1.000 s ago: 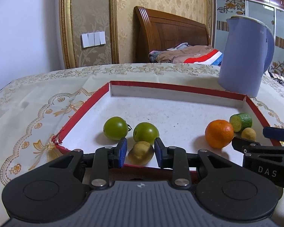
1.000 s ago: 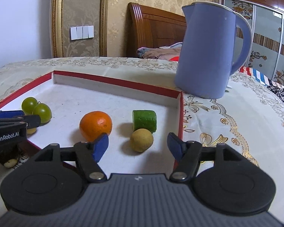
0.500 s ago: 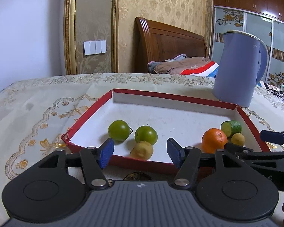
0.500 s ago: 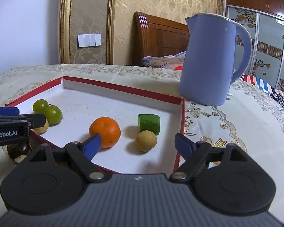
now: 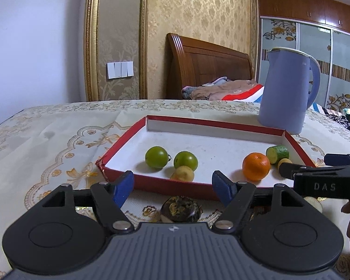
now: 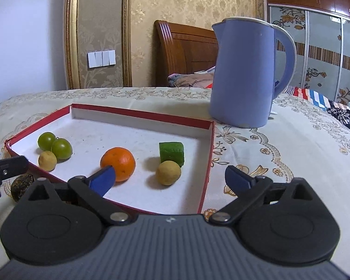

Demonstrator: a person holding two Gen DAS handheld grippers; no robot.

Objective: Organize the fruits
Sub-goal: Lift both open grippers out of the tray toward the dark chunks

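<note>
- Fruits lay in two clusters inside the red-rimmed tray (image 6: 207,144): toward its left end two green fruits (image 5: 156,157) sat side by side with a small yellow fruit (image 5: 182,173) touching the nearer one, close to the tray's near wall.
- Toward the tray's right end sat the orange (image 6: 118,160), with a cut cucumber piece (image 6: 171,153) and a second small yellow fruit (image 6: 168,172) just in front of it, near the right wall.
- Outside the tray, just in front of its near wall on the table (image 5: 46,140), a dark wrinkled fruit (image 5: 181,210) remained unsorted.
- Left gripper (image 5: 172,184) had just been opening its jaws; they stood apart with nothing between them, and the yellow fruit they had clasped a second earlier now rested free in the tray beyond the near wall.
- Right gripper (image 6: 170,180) had likewise been opening; its jaws were spread very wide and empty, the second yellow fruit lying loose ahead of them inside the tray.
- Compared with a second earlier, both cameras showed the tray from farther back, so both hands looked to have drawn away from it after letting go.
- By my reading, both placements were finished, and the dark fruit in front of the tray was the likely next pickup.
- Behind the tray's far right corner stood a blue kettle (image 6: 242,74), clear of the fruits.
</note>
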